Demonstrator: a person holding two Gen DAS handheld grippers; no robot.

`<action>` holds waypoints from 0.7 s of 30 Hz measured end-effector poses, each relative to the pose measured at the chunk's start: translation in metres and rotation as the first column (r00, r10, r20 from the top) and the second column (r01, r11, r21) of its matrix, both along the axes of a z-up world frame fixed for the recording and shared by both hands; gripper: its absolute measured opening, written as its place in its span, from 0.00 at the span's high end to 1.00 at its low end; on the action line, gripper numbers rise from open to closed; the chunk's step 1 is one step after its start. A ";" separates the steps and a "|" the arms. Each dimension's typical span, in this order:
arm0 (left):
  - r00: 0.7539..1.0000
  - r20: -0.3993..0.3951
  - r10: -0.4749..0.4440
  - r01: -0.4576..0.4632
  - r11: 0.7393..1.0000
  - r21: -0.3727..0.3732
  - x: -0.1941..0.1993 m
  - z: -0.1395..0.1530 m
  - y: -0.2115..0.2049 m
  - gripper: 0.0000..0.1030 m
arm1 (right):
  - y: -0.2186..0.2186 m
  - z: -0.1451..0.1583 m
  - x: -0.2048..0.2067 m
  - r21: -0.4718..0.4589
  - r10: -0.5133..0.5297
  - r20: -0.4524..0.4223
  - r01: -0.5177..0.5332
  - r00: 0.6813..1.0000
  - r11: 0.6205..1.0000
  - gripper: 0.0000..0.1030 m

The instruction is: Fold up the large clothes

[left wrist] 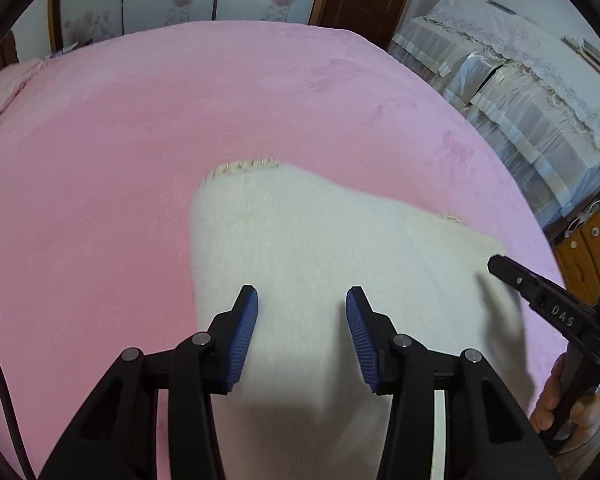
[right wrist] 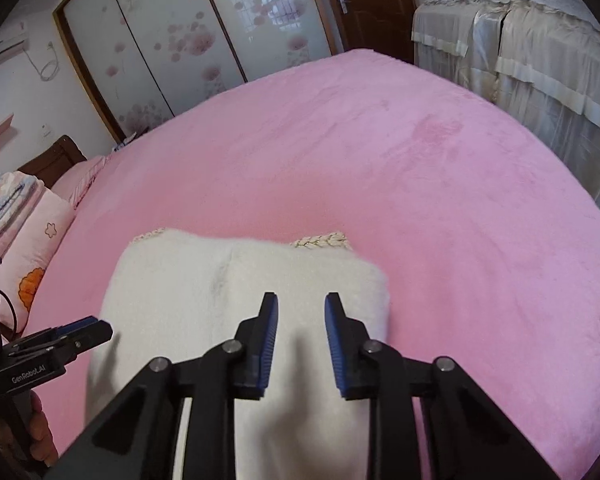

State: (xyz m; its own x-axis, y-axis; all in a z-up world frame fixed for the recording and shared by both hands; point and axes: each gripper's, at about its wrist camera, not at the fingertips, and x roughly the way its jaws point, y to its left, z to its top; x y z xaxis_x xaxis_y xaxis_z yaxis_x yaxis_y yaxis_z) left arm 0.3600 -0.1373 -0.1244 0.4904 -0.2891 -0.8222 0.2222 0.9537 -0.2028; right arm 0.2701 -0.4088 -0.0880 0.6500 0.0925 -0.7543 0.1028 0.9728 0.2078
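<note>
A white garment (left wrist: 300,264) lies folded on the pink bed (left wrist: 140,128), its near end cut off. Above it, the left gripper (left wrist: 302,304) and right gripper (right wrist: 302,308) hover apart and empty, the right narrower.

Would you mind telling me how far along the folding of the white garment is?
Largely done: the white garment lies as a compact folded bundle on the pink bed cover. Nothing is in hand; the left gripper and right gripper hover open above it. Any final fold or tidying remains.
</note>
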 end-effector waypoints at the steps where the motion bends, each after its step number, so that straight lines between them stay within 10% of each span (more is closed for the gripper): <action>1: 1.000 0.007 0.003 -0.003 1.000 0.021 0.005 -0.004 -0.001 0.57 | 0.000 -0.008 0.006 -0.013 -0.001 -0.025 0.001 1.000 1.000 0.83; 3: 1.000 0.015 0.009 -0.009 0.999 0.048 0.015 -0.012 0.002 0.55 | -0.007 -0.025 0.017 -0.058 -0.036 -0.071 0.032 0.997 0.998 1.00; 12: 0.999 0.038 0.005 -0.007 0.998 0.061 0.010 -0.016 0.005 0.54 | -0.028 -0.034 0.010 0.029 -0.069 -0.059 0.071 0.996 0.997 1.00; 14: 0.999 0.031 0.012 -0.014 0.997 0.071 0.010 -0.012 -0.004 0.39 | -0.029 -0.028 0.003 0.038 -0.082 -0.043 0.083 0.996 0.996 1.00; 15: 0.999 0.026 0.023 -0.025 0.996 0.083 0.007 -0.011 -0.003 0.25 | -0.028 -0.024 -0.001 0.035 -0.079 -0.033 0.080 0.996 0.996 0.99; 21: 1.000 -0.006 0.005 -0.004 0.997 0.075 -0.017 -0.001 0.002 0.23 | -0.021 -0.005 -0.030 -0.022 -0.068 -0.028 0.068 0.997 0.997 0.82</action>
